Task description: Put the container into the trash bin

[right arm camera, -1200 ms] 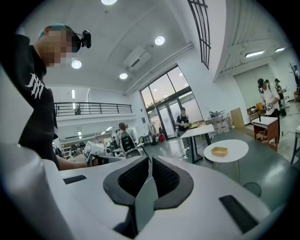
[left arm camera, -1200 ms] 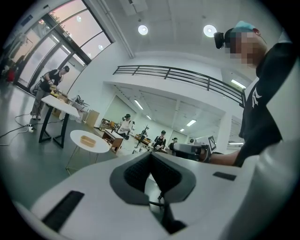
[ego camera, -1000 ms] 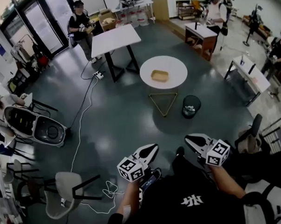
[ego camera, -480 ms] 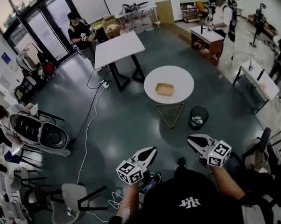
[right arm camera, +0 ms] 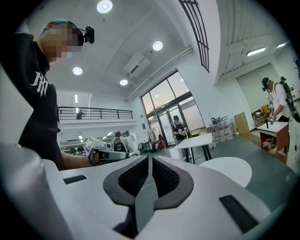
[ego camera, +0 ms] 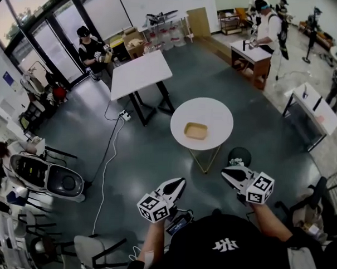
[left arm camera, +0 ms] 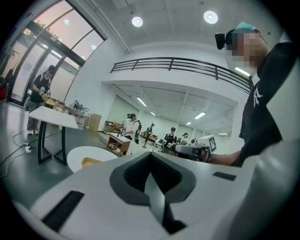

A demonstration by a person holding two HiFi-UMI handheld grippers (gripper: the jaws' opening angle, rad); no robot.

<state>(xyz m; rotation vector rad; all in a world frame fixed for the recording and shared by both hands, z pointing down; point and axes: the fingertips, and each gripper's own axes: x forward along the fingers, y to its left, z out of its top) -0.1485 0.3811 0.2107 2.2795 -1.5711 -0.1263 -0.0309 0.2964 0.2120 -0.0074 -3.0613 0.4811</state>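
**A:** Where is the container?

**B:** The shallow tan container [ego camera: 195, 130] lies near the middle of a round white tabletop [ego camera: 214, 112], well apart from both grippers. In the head view, the tabletop is ahead of the person on a dark grey floor [ego camera: 139, 158].

**A:** And the trash bin?

**B:** The small dark trash bin [ego camera: 241, 153] stands on the floor just beside the tabletop's near right edge. It has something pale inside, and the right gripper partly covers it.

**A:** What are the grippers doing?

**B:** The left gripper [ego camera: 181, 182] and the right gripper [ego camera: 226, 172] are held out low in front of the person's black shirt. Both point towards the tabletop. The left one's fingers [left arm camera: 132, 176] are clenched together with nothing between them — only a thin seam shows. The right one's fingers [right arm camera: 125, 181] are pressed together the same way, also empty.

**A:** Anything else nearby?

**B:** A rectangular white table [ego camera: 140, 74] stands beyond the round one, and a cable [ego camera: 107, 151] trails across the floor.
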